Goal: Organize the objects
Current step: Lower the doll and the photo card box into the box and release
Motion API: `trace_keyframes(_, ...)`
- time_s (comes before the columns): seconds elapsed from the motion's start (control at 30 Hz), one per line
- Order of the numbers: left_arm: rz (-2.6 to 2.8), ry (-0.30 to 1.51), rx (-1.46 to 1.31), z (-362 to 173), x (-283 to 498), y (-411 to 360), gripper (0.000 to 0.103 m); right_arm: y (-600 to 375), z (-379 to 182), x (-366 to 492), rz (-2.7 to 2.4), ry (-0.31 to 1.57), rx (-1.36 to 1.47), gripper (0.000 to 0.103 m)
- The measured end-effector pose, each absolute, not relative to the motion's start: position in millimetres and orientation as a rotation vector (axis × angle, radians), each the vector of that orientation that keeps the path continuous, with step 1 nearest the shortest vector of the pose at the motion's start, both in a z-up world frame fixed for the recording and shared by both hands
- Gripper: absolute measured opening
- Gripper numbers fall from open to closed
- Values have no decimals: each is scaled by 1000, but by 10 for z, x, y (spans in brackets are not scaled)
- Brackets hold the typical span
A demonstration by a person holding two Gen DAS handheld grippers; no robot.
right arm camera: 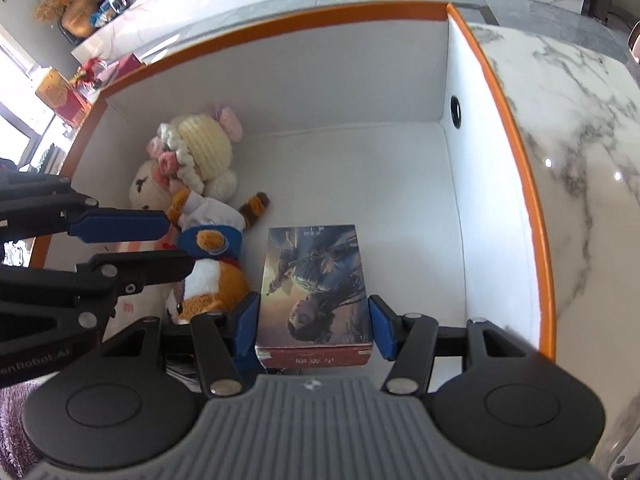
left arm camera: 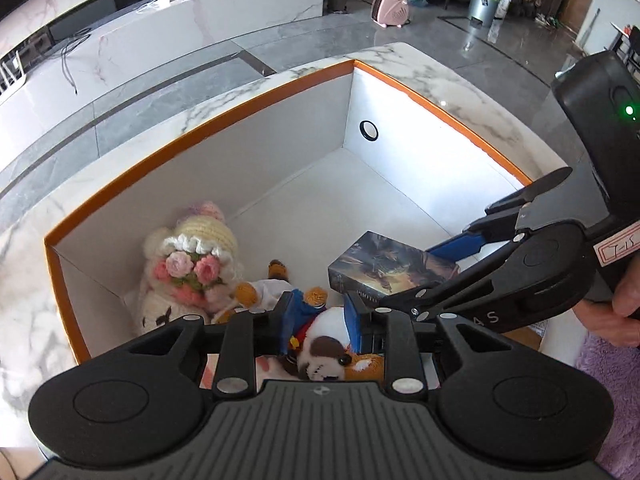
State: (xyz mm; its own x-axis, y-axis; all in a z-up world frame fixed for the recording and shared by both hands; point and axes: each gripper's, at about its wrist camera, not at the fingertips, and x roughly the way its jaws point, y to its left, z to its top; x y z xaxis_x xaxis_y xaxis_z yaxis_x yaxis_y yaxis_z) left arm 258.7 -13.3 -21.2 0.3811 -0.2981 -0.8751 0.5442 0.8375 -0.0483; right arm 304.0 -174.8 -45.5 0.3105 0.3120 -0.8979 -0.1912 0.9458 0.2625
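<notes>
An orange-rimmed white box point(left arm camera: 352, 65) point(right arm camera: 516, 128) stands on a marble table. Inside lie a cream crocheted doll with pink flowers point(left arm camera: 192, 260) point(right arm camera: 192, 156), an orange-and-white plush toy in blue point(left arm camera: 320, 340) point(right arm camera: 216, 268), and a picture-covered book point(left arm camera: 384, 268) point(right arm camera: 316, 280). My left gripper point(left arm camera: 320, 316) point(right arm camera: 160, 240) hovers over the plush, its blue pads spread either side without squeezing. My right gripper point(right arm camera: 314, 326) point(left arm camera: 448, 272) straddles the book's near end, pads point(right arm camera: 382, 328) at its sides, the right pad slightly apart.
The box's right half is bare white floor point(right arm camera: 400, 184), with a black grommet hole point(left arm camera: 369, 130) in the end wall. Marble tabletop point(right arm camera: 580, 140) surrounds the box. A purple fluffy rug point(left arm camera: 612, 380) lies at right; a pink heater point(left arm camera: 390, 8) stands on the floor beyond.
</notes>
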Motion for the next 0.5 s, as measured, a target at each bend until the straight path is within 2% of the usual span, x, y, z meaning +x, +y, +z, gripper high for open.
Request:
trace_keyframes(0.37,-558,1042,178,-294,2601,57,32,-1713,-494,3128,328,1332,113,62)
trace_keyframes(0.43,-562,1039,172,-309,2601,60,32,-1747,-473,3147,331,1338,151,68)
trace_keyframes(0.5,-567,1035,165,-318,2612,60,32,-1775,-459,3163,332,1345,185,68)
